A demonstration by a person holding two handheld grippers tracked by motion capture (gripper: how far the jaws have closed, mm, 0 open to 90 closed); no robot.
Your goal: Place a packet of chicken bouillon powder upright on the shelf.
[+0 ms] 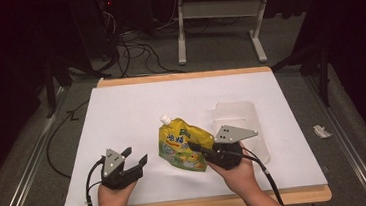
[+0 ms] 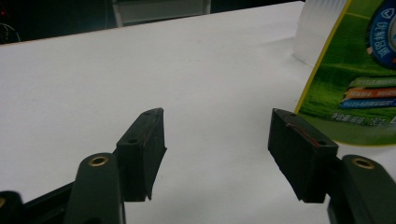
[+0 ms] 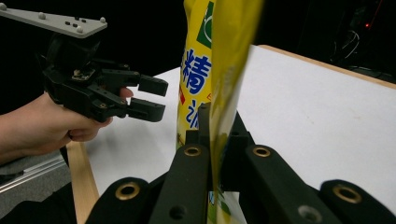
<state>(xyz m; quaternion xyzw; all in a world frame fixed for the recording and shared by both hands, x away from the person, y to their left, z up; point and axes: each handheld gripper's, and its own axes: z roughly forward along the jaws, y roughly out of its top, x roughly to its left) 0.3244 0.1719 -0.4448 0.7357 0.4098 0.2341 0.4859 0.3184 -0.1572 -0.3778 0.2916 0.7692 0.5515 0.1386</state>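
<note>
I worked in a dark room, grey carpet [image 1: 25, 162] underfoot. Cables [image 1: 131, 52] snaked over the floor beside a white desk frame [image 1: 219, 24].

— What's at the frame's centre?
— A yellow spouted pouch [image 1: 180, 146], pinched at its right edge by the right gripper [image 1: 198, 148].
— And lower left?
— The left gripper [image 1: 135, 157], jaws apart, nothing between them, over the white sheet [image 1: 136, 107].

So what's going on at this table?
A person holds a two-jaw gripper in each hand over a white-covered table. The right gripper is clamped on the edge of a yellow spouted pouch and holds it upright. The left gripper sits beside it with open jaws and nothing between them. A clear plastic container lies behind the pouch.
</note>
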